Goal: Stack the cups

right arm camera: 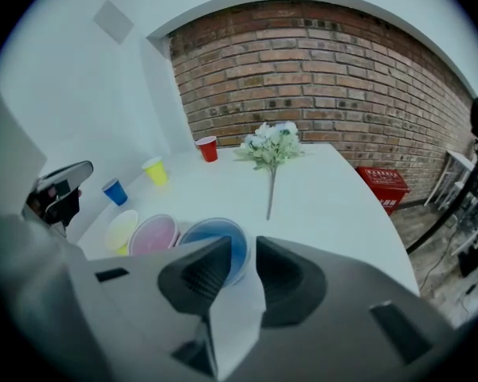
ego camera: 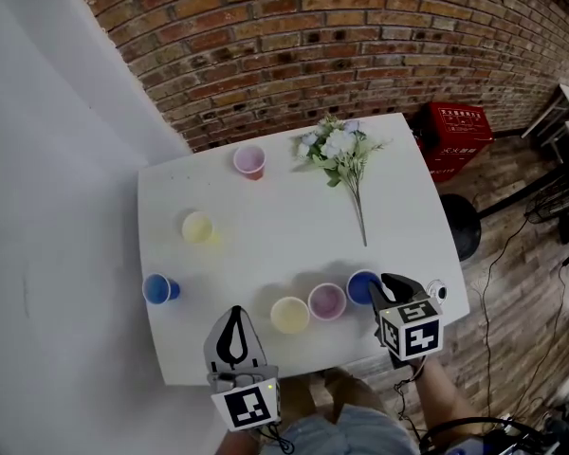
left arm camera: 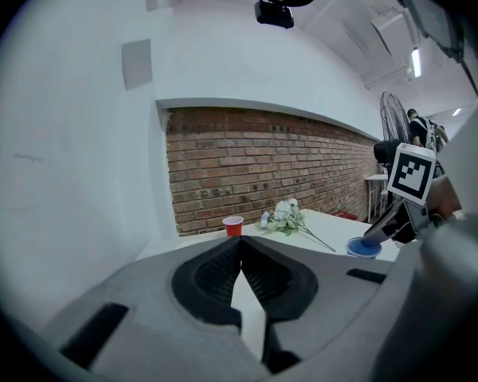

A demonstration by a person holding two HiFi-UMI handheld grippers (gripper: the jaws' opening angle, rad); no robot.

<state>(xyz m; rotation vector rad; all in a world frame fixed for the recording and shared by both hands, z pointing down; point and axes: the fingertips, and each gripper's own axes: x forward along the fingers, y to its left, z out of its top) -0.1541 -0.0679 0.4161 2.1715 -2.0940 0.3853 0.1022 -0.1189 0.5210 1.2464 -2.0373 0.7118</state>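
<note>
White table [ego camera: 266, 226]: right hand-held gripper [right arm camera: 243, 249] gapes partway astride blue cup [right arm camera: 215, 233] rim, seemingly loose; left hand-held gripper [left arm camera: 240, 243] closed.

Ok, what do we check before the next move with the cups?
1. Right gripper jaws apart: ok, a gap shows.
2. Near blue cup rim between those jaws: ok, one jaw looks inside, one outside.
3. That cup upright: ok.
4. Gap to the near pink cup: cannot tell, they sit very close.
5. Left gripper free: ok, jaws together, nothing held.
6. Stacking done: not ok, six stand separately on the table.
</note>
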